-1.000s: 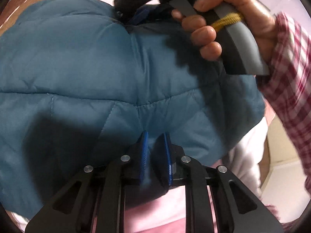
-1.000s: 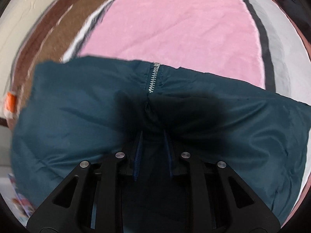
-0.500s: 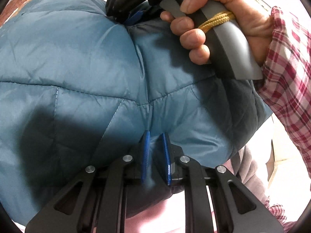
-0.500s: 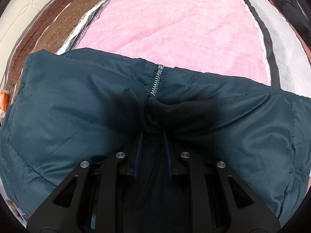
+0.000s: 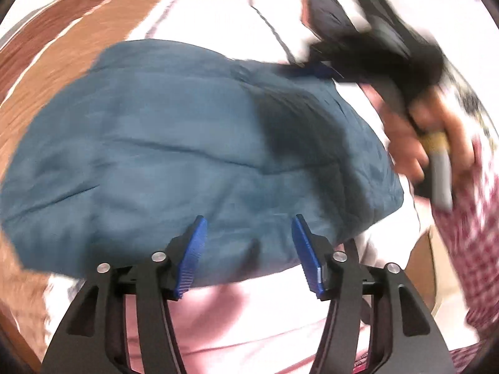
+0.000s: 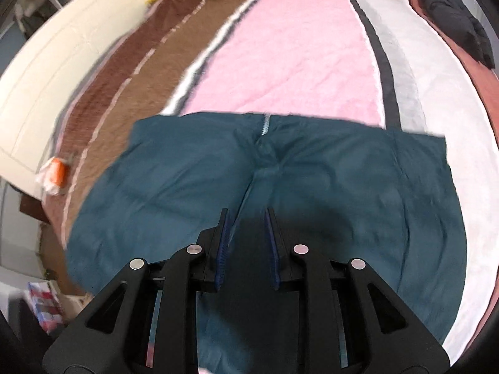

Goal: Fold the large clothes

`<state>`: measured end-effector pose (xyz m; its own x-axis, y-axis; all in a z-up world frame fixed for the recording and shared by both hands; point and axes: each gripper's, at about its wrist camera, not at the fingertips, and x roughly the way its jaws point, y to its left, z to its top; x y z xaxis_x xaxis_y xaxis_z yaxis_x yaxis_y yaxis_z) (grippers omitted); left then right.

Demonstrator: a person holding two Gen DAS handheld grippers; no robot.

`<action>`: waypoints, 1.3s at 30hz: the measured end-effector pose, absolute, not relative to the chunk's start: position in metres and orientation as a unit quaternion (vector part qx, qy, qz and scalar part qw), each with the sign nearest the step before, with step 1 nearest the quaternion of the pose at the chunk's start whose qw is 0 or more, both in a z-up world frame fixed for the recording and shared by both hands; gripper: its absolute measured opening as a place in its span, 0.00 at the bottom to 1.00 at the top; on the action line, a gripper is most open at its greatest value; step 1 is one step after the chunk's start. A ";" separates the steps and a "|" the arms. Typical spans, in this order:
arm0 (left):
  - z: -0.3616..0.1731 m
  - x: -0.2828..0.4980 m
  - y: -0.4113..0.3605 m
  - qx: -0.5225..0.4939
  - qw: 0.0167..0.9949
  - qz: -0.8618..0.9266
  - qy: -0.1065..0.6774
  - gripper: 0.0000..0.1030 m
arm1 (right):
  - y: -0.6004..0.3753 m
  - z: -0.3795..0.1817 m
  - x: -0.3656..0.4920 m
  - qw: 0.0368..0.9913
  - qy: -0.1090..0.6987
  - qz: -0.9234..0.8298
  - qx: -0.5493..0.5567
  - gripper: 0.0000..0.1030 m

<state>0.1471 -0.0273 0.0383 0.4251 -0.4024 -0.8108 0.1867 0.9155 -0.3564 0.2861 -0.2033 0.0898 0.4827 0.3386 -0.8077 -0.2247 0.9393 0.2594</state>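
left gripper (image 5: 248, 243) jaws spread, empty | right gripper (image 6: 248, 243) narrow gap, grip on teal jacket (image 6: 312, 187) unclear | tip: flatten fold evenly before regrasp

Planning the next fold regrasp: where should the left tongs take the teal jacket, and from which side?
Probably the near hem of the teal jacket, just ahead of the left tongs, coming in low from the near side. That edge bulges free over the pink blanket, so a pad can slip under it. The tongs stand wide open, enough for the puffy quilting. The image is blurred, so the exact edge is uncertain.
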 end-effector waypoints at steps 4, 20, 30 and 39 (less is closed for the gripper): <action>0.043 0.130 0.017 -0.166 0.841 -0.119 0.500 0.64 | -0.205 0.078 0.227 0.855 0.481 0.183 0.068 0.22; 0.010 0.121 0.098 -0.257 0.822 -0.004 0.509 0.72 | -0.179 0.010 0.138 0.836 0.514 0.180 0.070 0.22; -0.001 0.125 0.107 -0.253 0.821 0.017 0.513 0.72 | -0.172 -0.005 0.139 0.835 0.523 0.163 0.054 0.23; -0.003 0.137 0.107 -0.245 0.823 0.015 0.512 0.72 | -0.169 -0.009 0.139 0.835 0.525 0.157 0.053 0.24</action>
<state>0.1366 0.1074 -0.0035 0.4755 -0.2253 -0.8504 -0.2764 0.8794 -0.3876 0.1392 -0.1691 -0.0093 0.4005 0.3183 -0.8593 -0.2062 0.9450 0.2540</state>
